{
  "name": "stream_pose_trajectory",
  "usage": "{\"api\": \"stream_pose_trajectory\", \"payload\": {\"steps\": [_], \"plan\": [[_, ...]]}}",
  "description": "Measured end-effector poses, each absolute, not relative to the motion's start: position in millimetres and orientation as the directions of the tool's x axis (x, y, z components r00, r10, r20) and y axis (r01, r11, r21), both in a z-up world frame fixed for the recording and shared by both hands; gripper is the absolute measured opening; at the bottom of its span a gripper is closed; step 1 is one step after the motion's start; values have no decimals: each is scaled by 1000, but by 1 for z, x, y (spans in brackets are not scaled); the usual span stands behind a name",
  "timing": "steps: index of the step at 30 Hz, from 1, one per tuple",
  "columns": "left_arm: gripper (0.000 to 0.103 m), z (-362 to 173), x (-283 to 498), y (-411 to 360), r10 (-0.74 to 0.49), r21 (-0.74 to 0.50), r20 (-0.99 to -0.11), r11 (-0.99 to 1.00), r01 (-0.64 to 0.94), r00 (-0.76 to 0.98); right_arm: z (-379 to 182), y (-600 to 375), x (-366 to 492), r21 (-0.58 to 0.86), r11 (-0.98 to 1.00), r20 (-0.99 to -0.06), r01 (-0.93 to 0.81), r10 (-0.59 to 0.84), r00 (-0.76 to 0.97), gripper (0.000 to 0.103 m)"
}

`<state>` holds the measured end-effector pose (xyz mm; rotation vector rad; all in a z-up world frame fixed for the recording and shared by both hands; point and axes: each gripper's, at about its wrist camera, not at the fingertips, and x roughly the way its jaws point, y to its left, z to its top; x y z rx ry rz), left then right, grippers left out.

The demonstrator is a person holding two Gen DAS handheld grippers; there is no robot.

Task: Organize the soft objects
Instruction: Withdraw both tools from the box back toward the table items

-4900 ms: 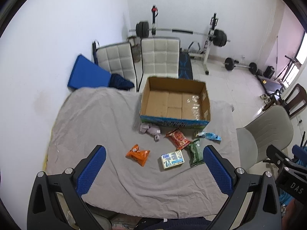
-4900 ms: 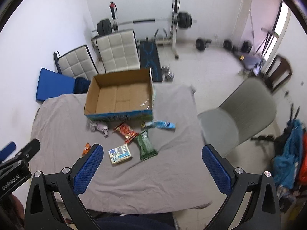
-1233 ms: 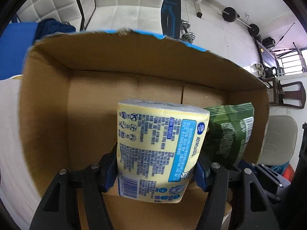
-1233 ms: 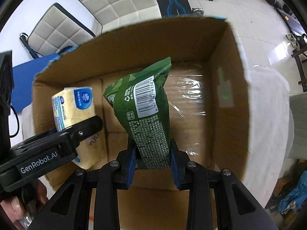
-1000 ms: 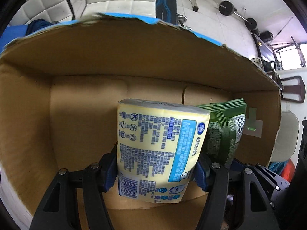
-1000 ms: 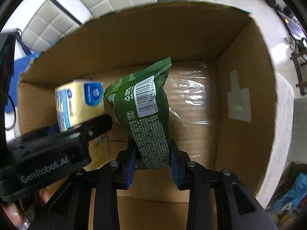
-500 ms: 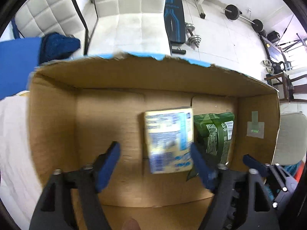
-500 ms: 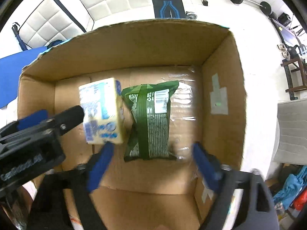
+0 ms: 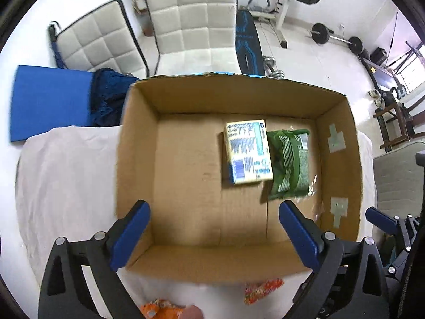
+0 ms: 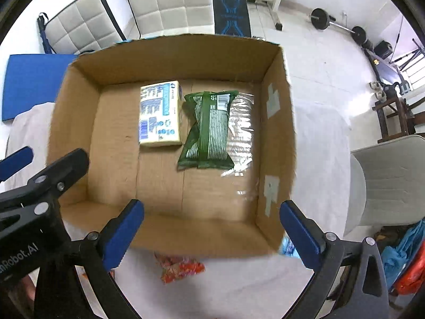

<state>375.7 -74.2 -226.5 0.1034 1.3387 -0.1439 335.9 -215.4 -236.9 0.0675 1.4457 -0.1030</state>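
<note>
A pale cloth covers the tabletop (image 9: 66,175), with white padded chairs (image 9: 194,18) and weights behind. On it sits an open cardboard box (image 10: 276,138); a yellow tissue pack (image 10: 159,115) and green snack bag (image 10: 207,133) lie flat inside, side by side. The left hand-held gripper (image 9: 212,228) and right hand-held gripper (image 10: 212,226) hang above the box's near edge, jaws opening, nothing between them, both packs well apart beyond their tips.
</note>
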Motion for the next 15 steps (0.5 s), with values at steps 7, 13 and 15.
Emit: {"api": "stream_pose_trajectory", "payload": {"steps": [7,13,15], "plan": [[99,-188,331,-55,-34,-3,-958,994,112,283,-193,-210,298,7,995,-983,98,-12,185,103],[99,-162,299,-55,-20,12,-945,995,95,327,-158,-199,267,8,997,-974,77,-9,228,103],[99,-154,290,-55,-19,12,-941,996,90,337,-152,-196,260,16,997,-972,70,-2,236,103]]}}
